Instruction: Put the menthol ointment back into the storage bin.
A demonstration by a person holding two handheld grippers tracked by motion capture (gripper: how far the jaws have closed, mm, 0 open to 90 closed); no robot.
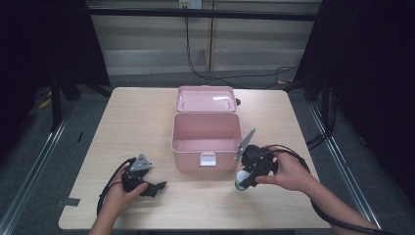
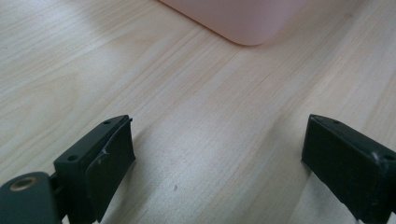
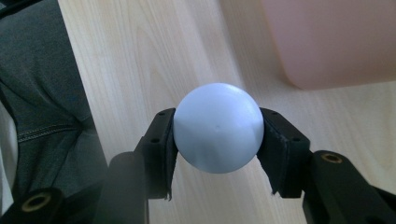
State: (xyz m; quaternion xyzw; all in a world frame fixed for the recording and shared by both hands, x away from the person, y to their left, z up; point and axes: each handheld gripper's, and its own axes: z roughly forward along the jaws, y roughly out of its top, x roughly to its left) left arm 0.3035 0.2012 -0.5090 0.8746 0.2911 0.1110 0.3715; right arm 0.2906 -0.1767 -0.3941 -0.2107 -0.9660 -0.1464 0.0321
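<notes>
At the table's (image 1: 147, 112) near right, beside the open pink box (image 1: 206, 142), the right gripper (image 3: 217, 140) clamps a pale ball (image 3: 218, 134) between both pads, clear of the tabletop. The left gripper (image 2: 215, 158) rests on the table, jaws wide, holding nothing.

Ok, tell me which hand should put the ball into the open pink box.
Right. The right hand-held gripper already clamps the pale blue round ball beside the open pink plastic box. The left hand-held gripper is open over bare table.
</notes>
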